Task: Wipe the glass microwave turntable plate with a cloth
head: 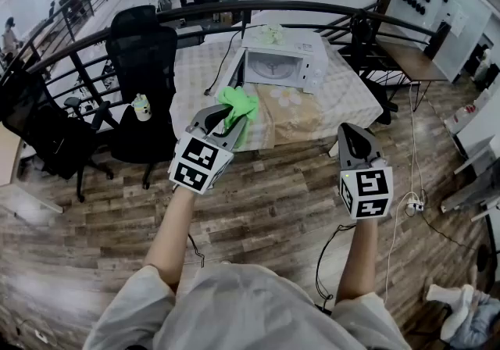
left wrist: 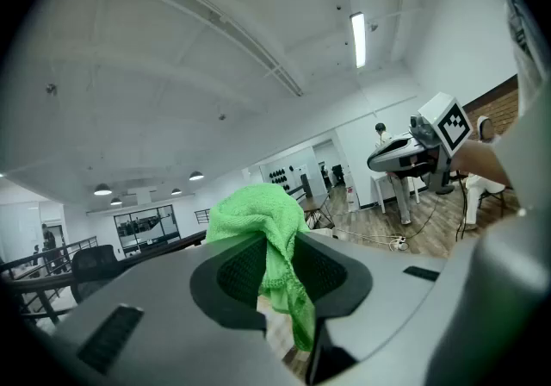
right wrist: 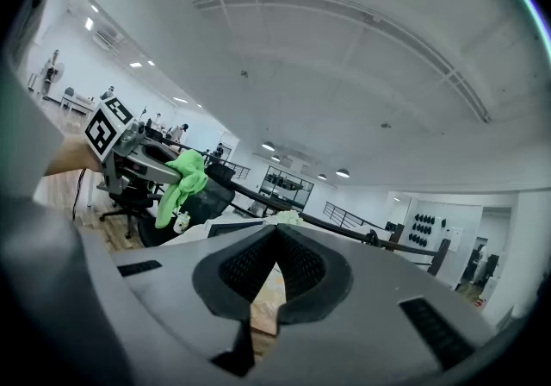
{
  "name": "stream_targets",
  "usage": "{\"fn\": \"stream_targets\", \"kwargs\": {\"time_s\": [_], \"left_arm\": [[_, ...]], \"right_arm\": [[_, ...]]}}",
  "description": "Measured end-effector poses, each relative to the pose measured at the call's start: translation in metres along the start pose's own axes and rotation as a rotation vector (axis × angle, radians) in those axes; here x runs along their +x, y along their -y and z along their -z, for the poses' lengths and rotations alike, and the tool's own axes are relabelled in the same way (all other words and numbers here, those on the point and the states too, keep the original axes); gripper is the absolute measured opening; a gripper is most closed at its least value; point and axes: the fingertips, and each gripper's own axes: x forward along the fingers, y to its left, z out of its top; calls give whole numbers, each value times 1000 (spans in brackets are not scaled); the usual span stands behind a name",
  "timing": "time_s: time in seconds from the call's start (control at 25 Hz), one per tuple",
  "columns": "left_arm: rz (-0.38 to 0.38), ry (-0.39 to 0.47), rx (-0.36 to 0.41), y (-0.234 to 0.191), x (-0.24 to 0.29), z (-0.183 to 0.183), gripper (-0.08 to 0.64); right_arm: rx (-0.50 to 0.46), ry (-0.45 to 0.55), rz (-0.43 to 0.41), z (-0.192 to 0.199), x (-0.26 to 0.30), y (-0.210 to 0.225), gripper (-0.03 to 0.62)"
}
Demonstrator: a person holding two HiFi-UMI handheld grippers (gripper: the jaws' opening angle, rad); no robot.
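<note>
- Between the left gripper's jaws, a green cloth is clamped.
- The right gripper's jaws are closed on nothing.
- A round plate is seen inside the microwave beyond.

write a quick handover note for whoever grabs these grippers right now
Left gripper: shut on the green cloth, held in the air short of the table.
Right gripper: shut, empty, raised alongside.
The microwave sits on the table with its door open. The pale disc inside looks like the glass turntable plate.
Done: cloth is in the gripper.
Left: reach the plate and wipe it; nothing touches it yet.
</note>
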Motion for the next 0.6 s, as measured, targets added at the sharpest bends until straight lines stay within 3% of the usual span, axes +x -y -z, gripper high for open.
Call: {"fn": "stream_targets", "kwargs": {"time_s": [0.4,0.6], "left_arm": [[-30,-40,-39,41,30,5,104],[-42,-50,-42,52,49,3,104]], "right_arm": [[51,33,-20,34,-8,46,12],[153,88,-49,44,-4,72,13]]}}
